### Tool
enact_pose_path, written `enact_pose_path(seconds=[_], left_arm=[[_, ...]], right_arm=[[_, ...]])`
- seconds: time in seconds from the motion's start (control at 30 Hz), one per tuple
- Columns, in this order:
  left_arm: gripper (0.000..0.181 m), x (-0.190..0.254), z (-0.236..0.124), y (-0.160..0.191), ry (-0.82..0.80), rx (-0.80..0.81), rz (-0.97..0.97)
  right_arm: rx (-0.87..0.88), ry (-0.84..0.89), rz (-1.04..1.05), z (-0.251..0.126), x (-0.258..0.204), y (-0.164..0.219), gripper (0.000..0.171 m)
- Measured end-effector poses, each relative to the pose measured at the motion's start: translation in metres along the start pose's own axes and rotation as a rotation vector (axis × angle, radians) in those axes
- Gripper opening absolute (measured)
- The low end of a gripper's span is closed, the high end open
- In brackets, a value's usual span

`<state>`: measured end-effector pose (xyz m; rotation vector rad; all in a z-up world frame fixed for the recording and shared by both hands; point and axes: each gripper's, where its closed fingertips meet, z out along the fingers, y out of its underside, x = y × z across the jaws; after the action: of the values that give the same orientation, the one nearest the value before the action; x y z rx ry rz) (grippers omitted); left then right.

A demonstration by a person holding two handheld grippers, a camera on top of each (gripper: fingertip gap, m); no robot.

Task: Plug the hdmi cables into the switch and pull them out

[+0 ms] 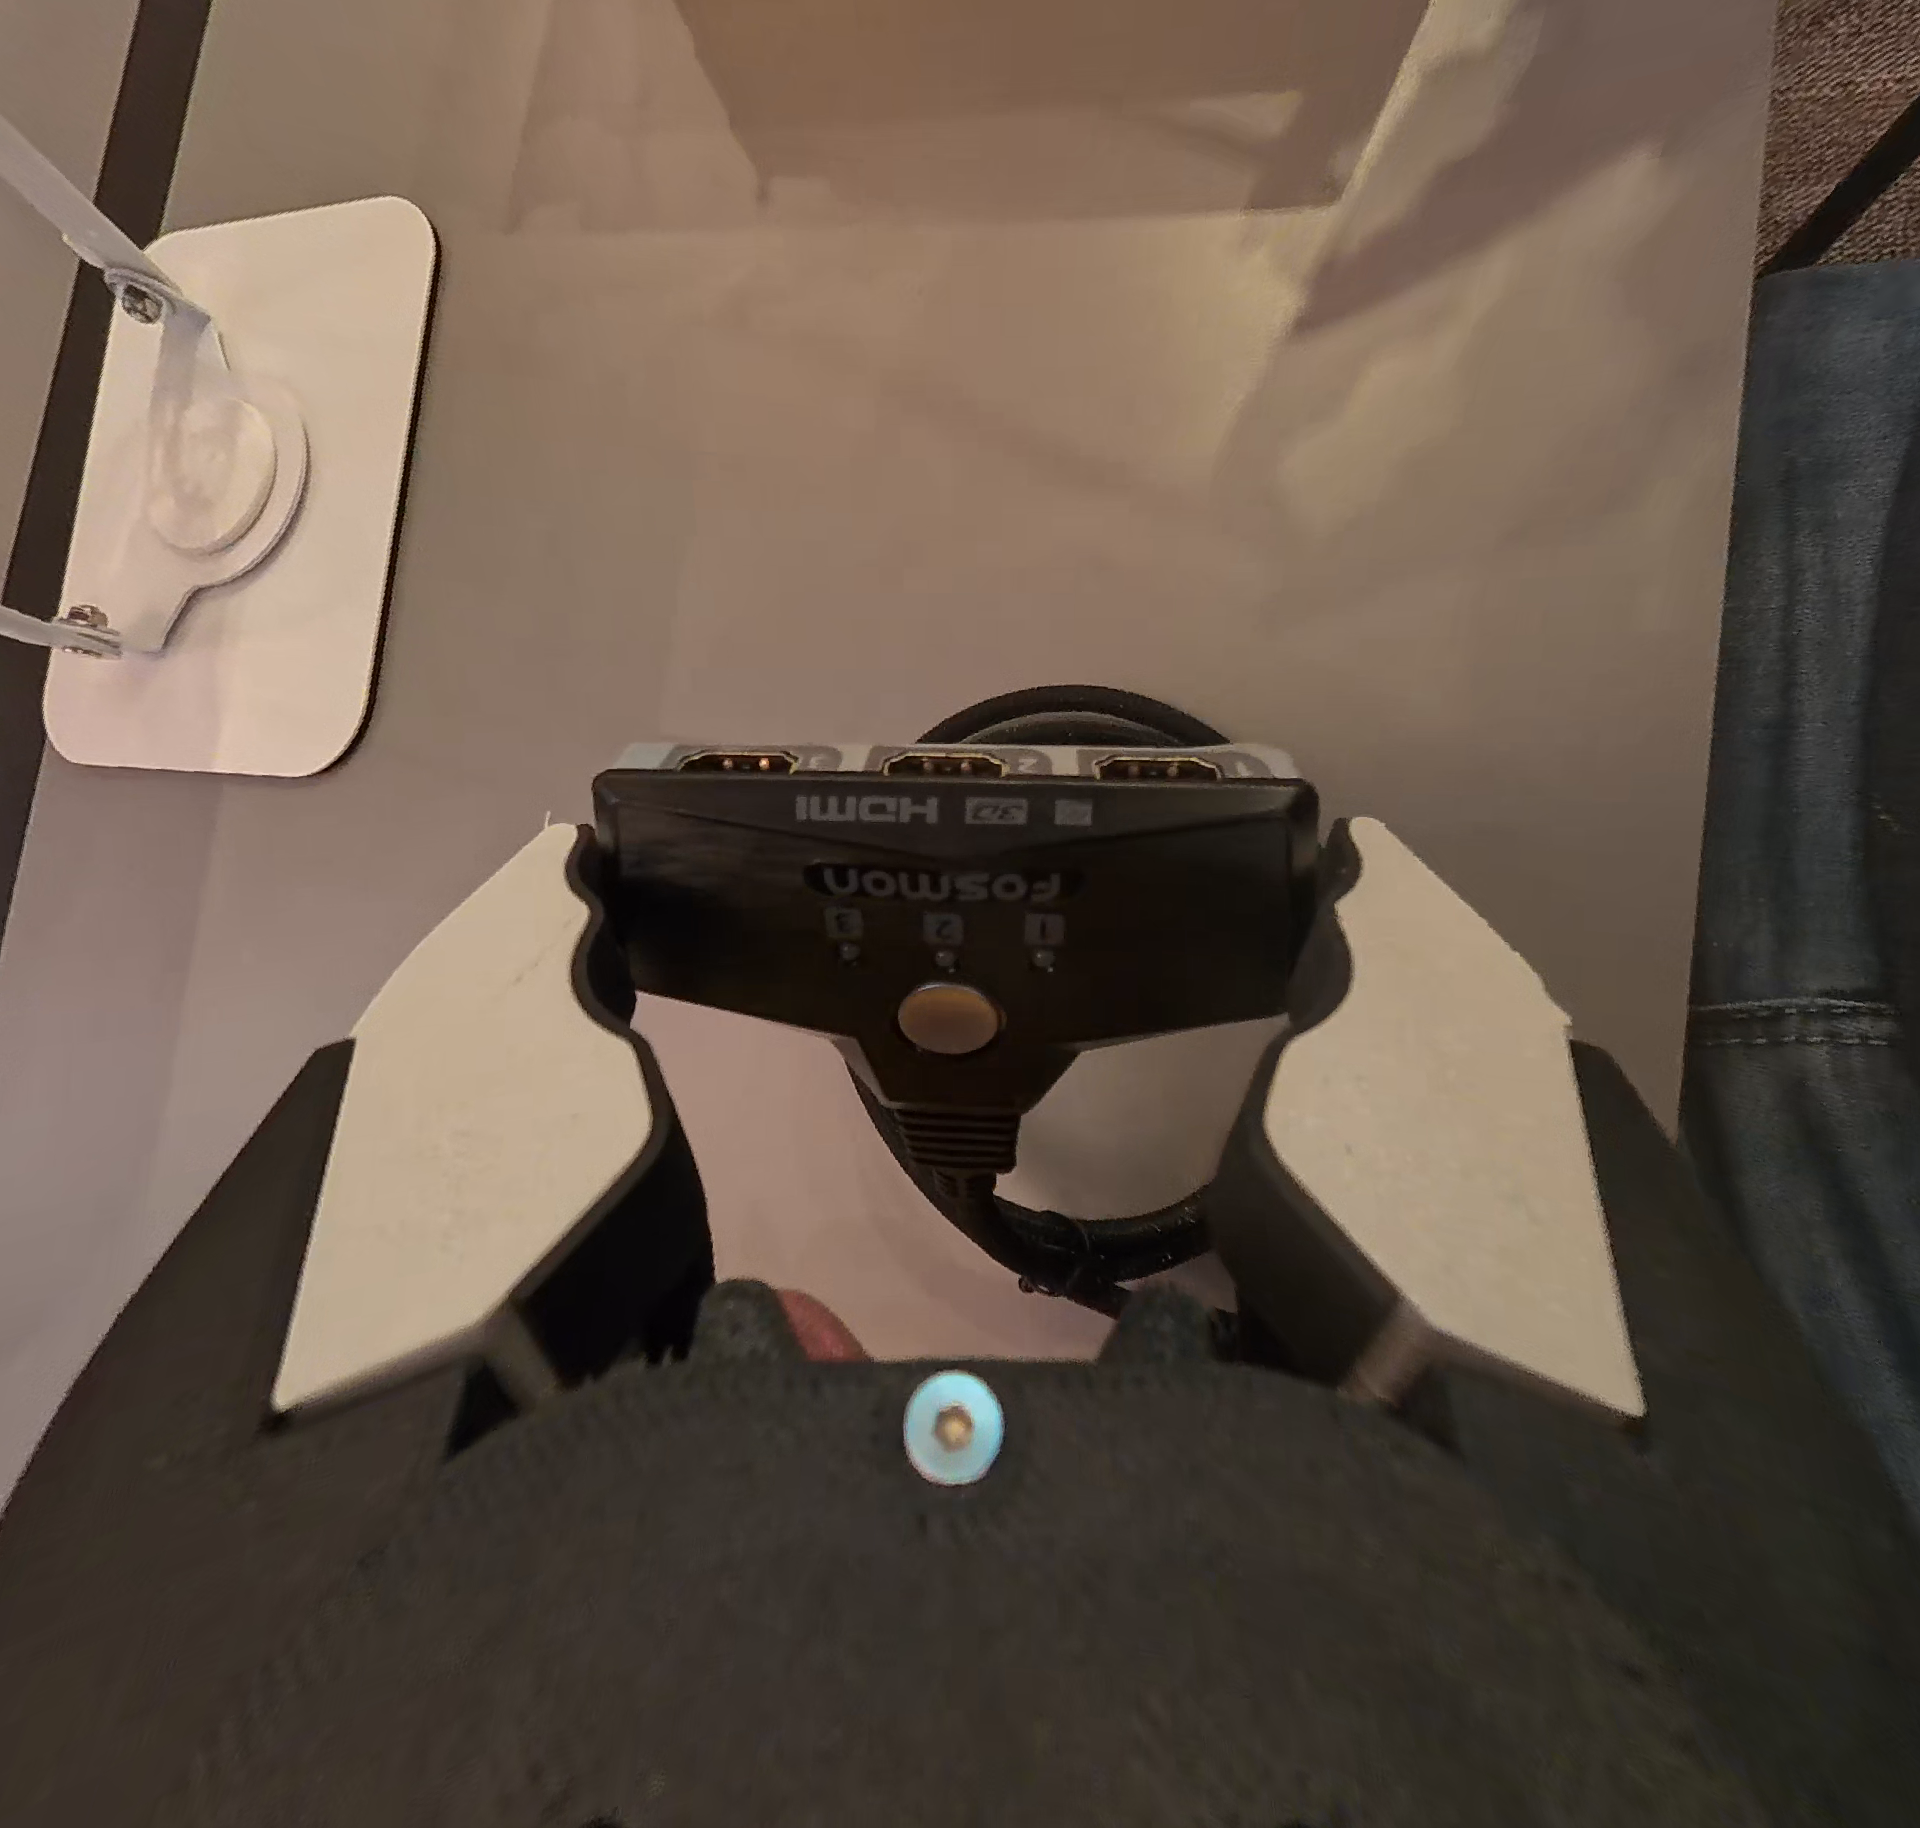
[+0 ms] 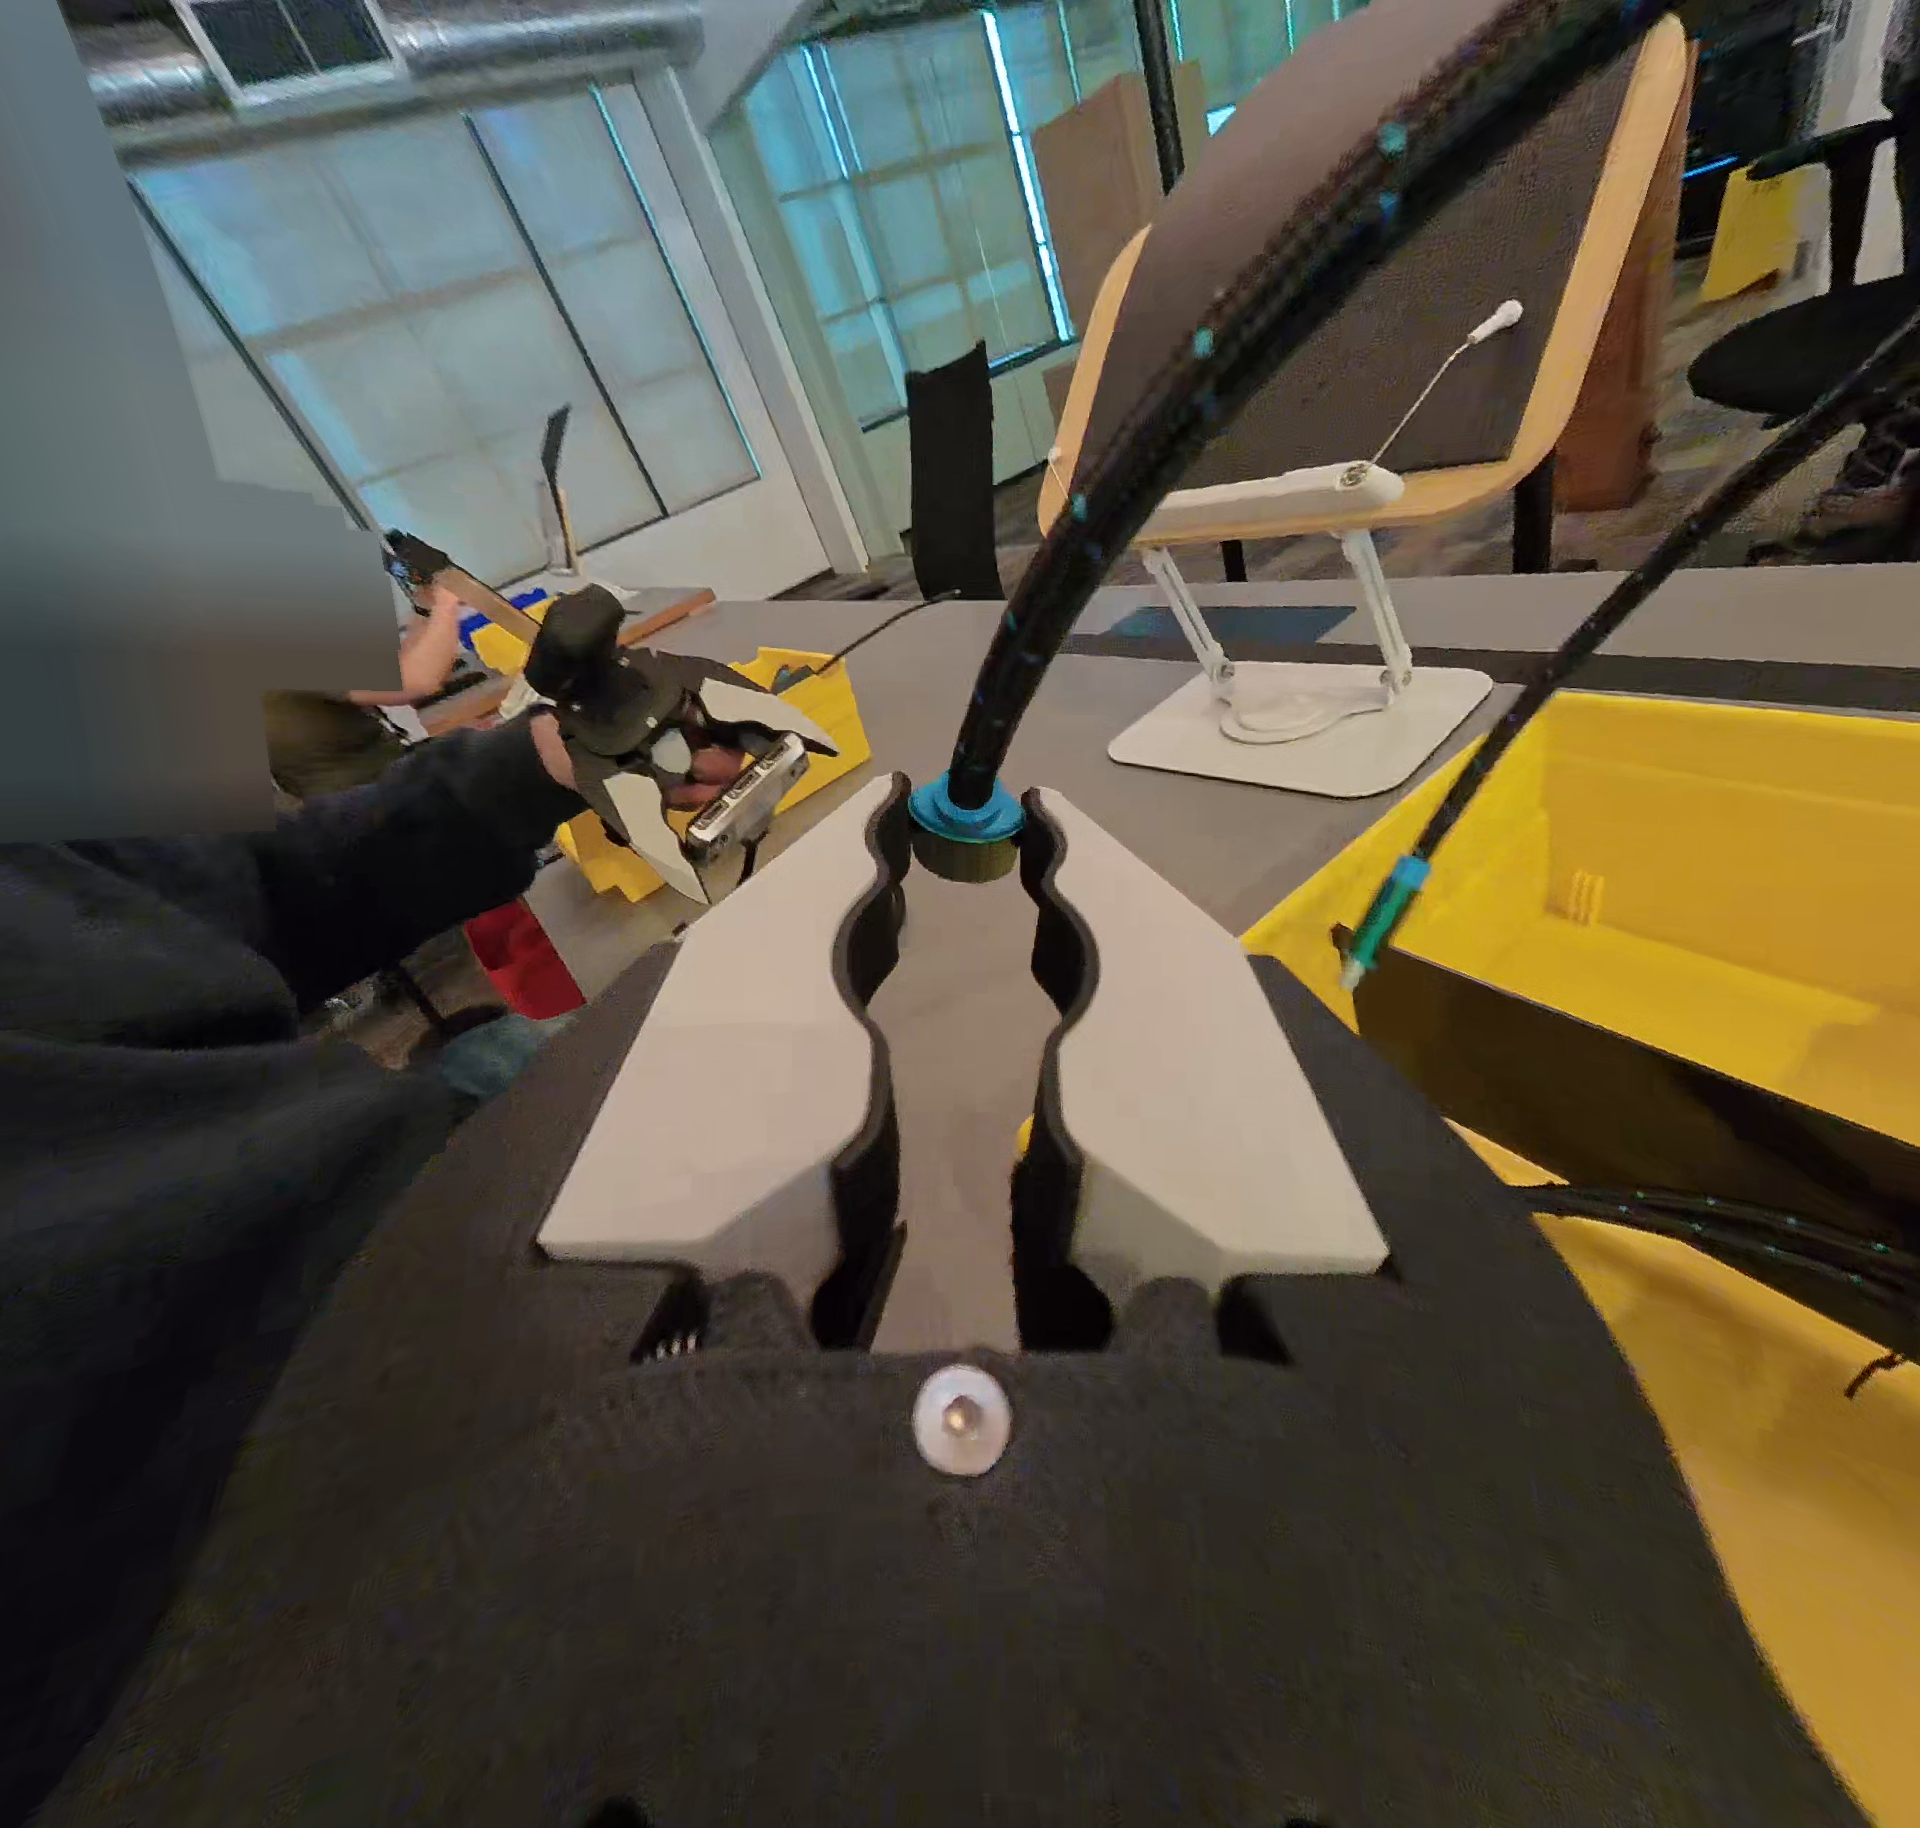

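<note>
My left gripper (image 1: 956,833) is shut on the black HDMI switch (image 1: 951,905), gripping its two short sides above the grey table. Its three ports (image 1: 940,765) face away from me and are empty; its own black cable (image 1: 1091,1238) hangs below. In the right wrist view this gripper (image 2: 717,791) and the switch (image 2: 748,796) are held in the air at left. My right gripper (image 2: 964,812) is shut on the plug end (image 2: 966,848) of a black braided HDMI cable (image 2: 1195,376), just under its blue collar. The plug tip is hidden between the fingers.
A second black cable (image 2: 1621,615) with a teal end (image 2: 1382,916) runs over the yellow bin (image 2: 1714,843) at right. A white folding stand (image 2: 1309,729) sits on the grey table (image 2: 1195,843); its base shows at left (image 1: 239,490). A chair (image 2: 1403,272) stands behind. The gap from one gripper's tips to the other's is roughly 35 cm.
</note>
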<state>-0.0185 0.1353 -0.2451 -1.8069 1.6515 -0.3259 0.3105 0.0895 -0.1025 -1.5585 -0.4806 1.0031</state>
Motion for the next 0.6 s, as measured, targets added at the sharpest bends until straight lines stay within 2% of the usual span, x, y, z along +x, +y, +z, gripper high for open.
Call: enact_pose_path(seconds=[0.1, 0.2, 0.37, 0.5, 0.6], left_arm=[[0.123, 0.000, 0.002, 0.000, 0.001, 0.005, -0.006], [0.123, 0.001, 0.003, 0.001, 0.002, 0.007, -0.007], [0.123, 0.004, 0.003, 0.003, 0.017, 0.008, -0.009], [0.123, 0.004, 0.004, 0.003, 0.020, 0.010, -0.013], [0.123, 0.004, 0.005, 0.004, 0.025, 0.007, -0.015]], right_arm=[[-0.023, -0.025, 0.078, -0.005, 0.008, 0.007, 0.019], [-0.115, 0.017, 0.187, -0.008, 0.031, 0.035, 0.019], [-0.292, 0.169, 0.272, -0.015, 0.068, 0.084, 0.019], [-0.525, 0.342, 0.215, -0.029, 0.092, 0.117, 0.035], [-0.692, 0.388, 0.191, -0.038, 0.096, 0.137, 0.048]])
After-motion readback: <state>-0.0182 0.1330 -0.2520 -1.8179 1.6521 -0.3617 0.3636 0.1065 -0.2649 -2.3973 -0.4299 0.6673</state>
